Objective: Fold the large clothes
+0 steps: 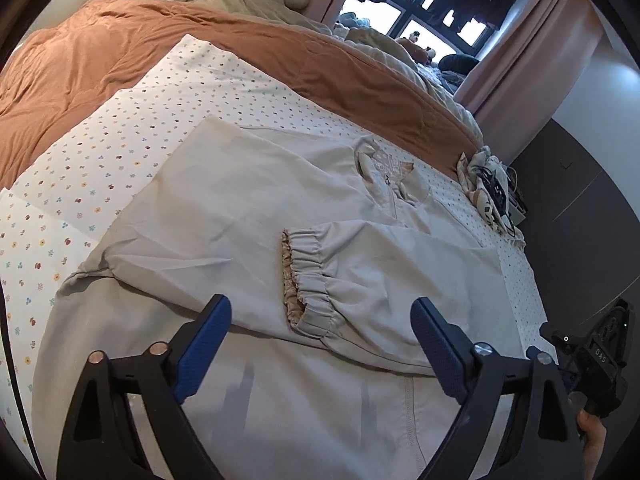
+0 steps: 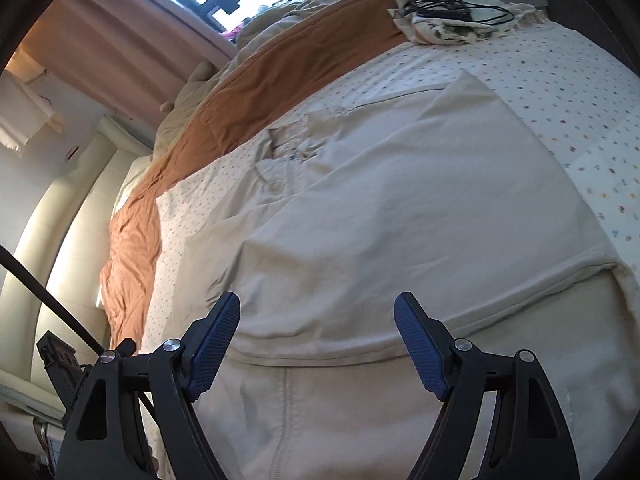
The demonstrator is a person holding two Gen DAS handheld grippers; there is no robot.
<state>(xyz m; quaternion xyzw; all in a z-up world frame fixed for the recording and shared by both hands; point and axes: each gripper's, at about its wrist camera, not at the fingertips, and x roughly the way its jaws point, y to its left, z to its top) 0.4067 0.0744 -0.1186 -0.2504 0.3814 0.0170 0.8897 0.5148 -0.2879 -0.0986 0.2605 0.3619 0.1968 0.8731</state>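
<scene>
A large pale beige jacket [image 1: 256,208] lies flat on the flowered bedsheet [image 1: 100,148], collar [image 1: 384,172] at the far side. Both sleeves are folded across its body; one elastic cuff [image 1: 312,276] lies in the middle. My left gripper [image 1: 322,312] is open and empty, hovering just above the jacket's lower part near that cuff. In the right wrist view the jacket [image 2: 380,220] fills the frame, and my right gripper [image 2: 318,308] is open and empty over the folded sleeve's edge near the hem. The right gripper's body [image 1: 596,356] shows at the left view's right edge.
A rust-brown duvet [image 1: 120,48] is bunched along the far side of the bed. A patterned cloth with black cables [image 1: 492,188] lies at the bed's corner, also in the right wrist view [image 2: 444,8]. Pink curtains [image 1: 532,56] and a window stand beyond. Dark floor [image 1: 580,220] lies right of the bed.
</scene>
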